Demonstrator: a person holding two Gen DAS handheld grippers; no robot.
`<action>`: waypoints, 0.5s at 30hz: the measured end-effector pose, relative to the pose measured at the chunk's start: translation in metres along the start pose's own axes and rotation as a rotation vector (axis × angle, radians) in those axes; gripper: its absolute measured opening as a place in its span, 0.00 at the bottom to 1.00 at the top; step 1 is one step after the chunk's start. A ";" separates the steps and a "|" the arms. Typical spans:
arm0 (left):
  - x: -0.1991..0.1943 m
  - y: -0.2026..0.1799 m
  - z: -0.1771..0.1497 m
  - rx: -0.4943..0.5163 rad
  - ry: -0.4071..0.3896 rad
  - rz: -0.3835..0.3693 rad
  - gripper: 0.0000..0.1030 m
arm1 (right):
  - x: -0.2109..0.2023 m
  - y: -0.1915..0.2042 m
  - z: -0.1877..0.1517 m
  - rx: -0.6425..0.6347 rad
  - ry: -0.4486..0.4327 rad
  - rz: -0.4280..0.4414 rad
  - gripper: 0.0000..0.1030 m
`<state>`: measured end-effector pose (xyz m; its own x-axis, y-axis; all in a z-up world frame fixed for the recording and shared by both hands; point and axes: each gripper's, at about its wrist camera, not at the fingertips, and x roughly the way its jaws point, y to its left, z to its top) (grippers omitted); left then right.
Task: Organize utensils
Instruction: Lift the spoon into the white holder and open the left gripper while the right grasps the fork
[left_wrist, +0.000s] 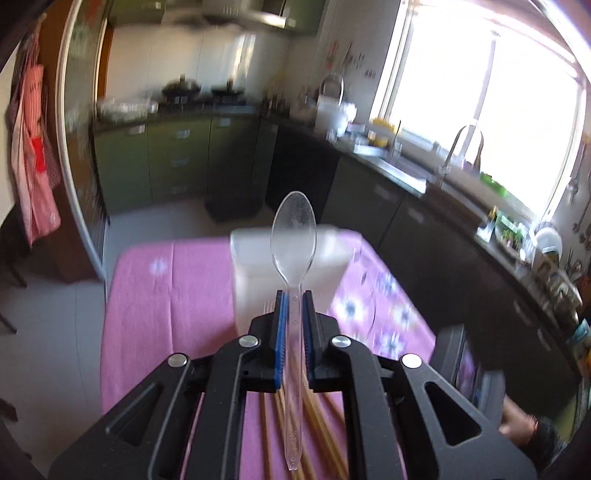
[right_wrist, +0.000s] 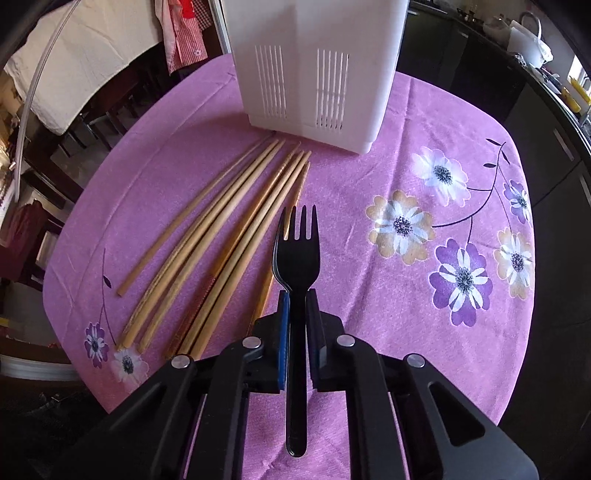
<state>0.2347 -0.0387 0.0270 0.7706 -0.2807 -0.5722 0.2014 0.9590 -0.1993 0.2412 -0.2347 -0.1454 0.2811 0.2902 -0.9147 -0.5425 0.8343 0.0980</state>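
My left gripper (left_wrist: 294, 297) is shut on the handle of a clear plastic spoon (left_wrist: 294, 236), bowl pointing away, held high above the pink tablecloth. Beyond it stands the white utensil holder (left_wrist: 255, 266). In the right wrist view, my right gripper (right_wrist: 297, 295) is shut on a black plastic fork (right_wrist: 297, 258), tines forward, low over the cloth. Several wooden chopsticks (right_wrist: 221, 236) lie fanned on the cloth left of the fork. The white slotted utensil holder (right_wrist: 314, 74) stands upright at the far side of the table.
The table has a pink flowered tablecloth (right_wrist: 443, 229). A kitchen counter with a sink and tap (left_wrist: 461, 147) runs along the right under a bright window. A person's hand (left_wrist: 517, 424) and the other gripper's body show at the lower right of the left wrist view.
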 end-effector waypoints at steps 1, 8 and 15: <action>0.000 -0.003 0.013 0.006 -0.052 -0.009 0.08 | -0.004 0.000 0.001 0.007 -0.010 0.015 0.09; 0.043 -0.005 0.073 0.011 -0.275 0.024 0.08 | -0.007 -0.021 -0.008 0.048 -0.066 0.080 0.09; 0.106 -0.002 0.082 0.036 -0.312 0.104 0.08 | -0.017 -0.037 -0.012 0.079 -0.119 0.110 0.09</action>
<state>0.3654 -0.0668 0.0318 0.9351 -0.1612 -0.3157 0.1287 0.9842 -0.1214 0.2468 -0.2768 -0.1380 0.3178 0.4319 -0.8441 -0.5130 0.8270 0.2299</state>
